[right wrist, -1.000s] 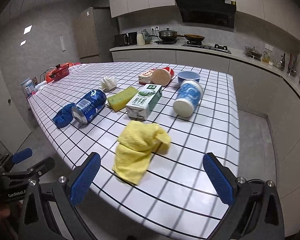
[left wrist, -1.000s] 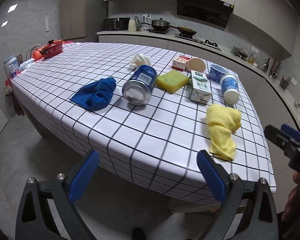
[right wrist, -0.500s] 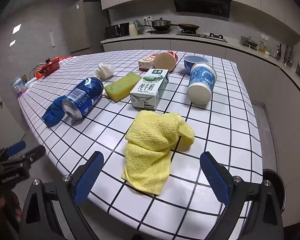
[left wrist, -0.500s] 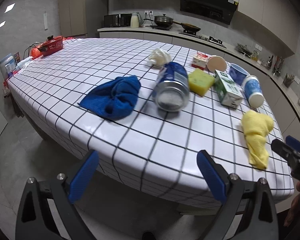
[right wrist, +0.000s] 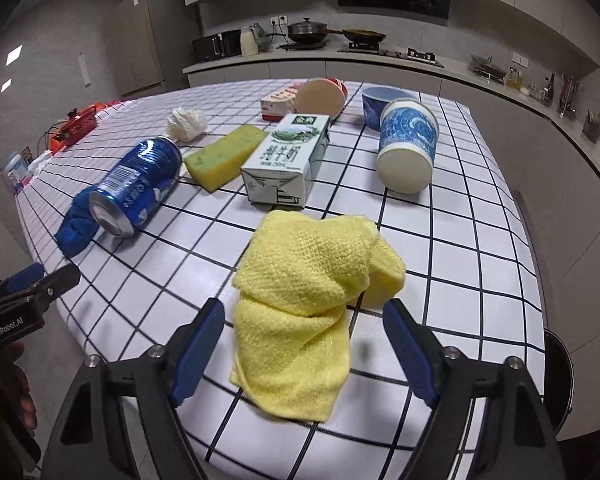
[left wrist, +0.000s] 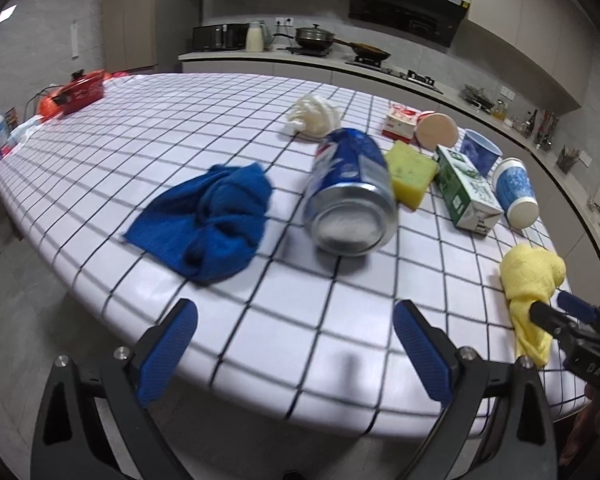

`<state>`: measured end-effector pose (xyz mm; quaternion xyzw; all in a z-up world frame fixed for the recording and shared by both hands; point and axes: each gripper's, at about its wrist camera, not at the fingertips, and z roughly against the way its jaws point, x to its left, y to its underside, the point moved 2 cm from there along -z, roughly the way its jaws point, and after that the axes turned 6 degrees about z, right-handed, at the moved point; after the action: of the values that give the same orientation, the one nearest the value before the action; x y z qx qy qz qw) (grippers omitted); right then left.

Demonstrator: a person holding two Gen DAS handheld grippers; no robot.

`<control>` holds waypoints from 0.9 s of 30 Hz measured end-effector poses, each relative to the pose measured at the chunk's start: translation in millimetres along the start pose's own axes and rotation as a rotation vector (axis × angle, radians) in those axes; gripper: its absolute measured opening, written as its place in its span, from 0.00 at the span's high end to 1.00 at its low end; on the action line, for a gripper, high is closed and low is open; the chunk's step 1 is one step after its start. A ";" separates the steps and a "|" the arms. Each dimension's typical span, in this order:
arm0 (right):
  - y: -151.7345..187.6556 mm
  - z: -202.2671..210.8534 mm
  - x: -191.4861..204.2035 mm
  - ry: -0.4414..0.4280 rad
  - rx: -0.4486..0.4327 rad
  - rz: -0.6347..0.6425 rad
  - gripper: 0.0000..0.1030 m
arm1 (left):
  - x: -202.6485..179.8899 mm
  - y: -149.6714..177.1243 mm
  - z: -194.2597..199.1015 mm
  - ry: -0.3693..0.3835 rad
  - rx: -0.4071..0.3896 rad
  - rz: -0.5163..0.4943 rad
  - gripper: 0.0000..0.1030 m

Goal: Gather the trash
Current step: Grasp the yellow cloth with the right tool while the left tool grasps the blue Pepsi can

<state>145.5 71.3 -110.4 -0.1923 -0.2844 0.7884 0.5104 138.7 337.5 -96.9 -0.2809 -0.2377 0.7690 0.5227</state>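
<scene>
Grippers sit at the bottom of both views. The right gripper (right wrist: 302, 344) is over the table's near edge, its jaws closing with the lower end of the yellow cloth (right wrist: 312, 304) between them; the pads are not pressing on it. The left gripper (left wrist: 296, 354) holds its jaws wide with nothing between them, just short of the table (left wrist: 228, 120) edge, where bare squares lie in front of it.

In the left view, the blue cloth (left wrist: 212, 220) lies crumpled at centre left near that edge, and the can (left wrist: 350, 196) lies on its side just right of it, base toward the camera. Open cloth-covered table fills the upper left of the frame.

In the right view, the carton (right wrist: 286, 160) lies at centre just beyond the yellow cloth, printed with green Chinese characters too small to read surely. The sponge (right wrist: 224, 156) sits between can and carton. The paper cup (right wrist: 408, 148) lies on its side at upper right, with clear squares to its right up to the table's edge. A tissue wad (right wrist: 186, 124) lies beyond the can. The left gripper's body at lower left reads "GenRobot.AI".

A white cloth with a black grid covers the table. Beyond it a kitchen counter carries a pot (right wrist: 306, 30) and a pan (right wrist: 362, 34) under a range hood.
</scene>
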 end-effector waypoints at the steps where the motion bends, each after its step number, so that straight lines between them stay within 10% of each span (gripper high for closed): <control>1: -0.9 -3.2 -1.4 -0.002 0.005 -0.005 0.28 | -2.8 -1.8 -2.2 0.008 0.000 -0.003 0.04; 16: -38.9 -45.4 -34.7 -0.009 0.010 -0.059 0.57 | -37.0 -37.4 -42.2 0.053 0.002 -0.058 0.04; 27: -59.7 -66.2 -46.4 -0.013 -0.007 -0.075 0.60 | -44.4 -54.6 -74.7 0.042 0.030 -0.069 0.09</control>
<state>245.1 64.5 -121.9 -0.1782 -0.2975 0.7688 0.5373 239.2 319.9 -107.3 -0.2808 -0.2246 0.7478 0.5581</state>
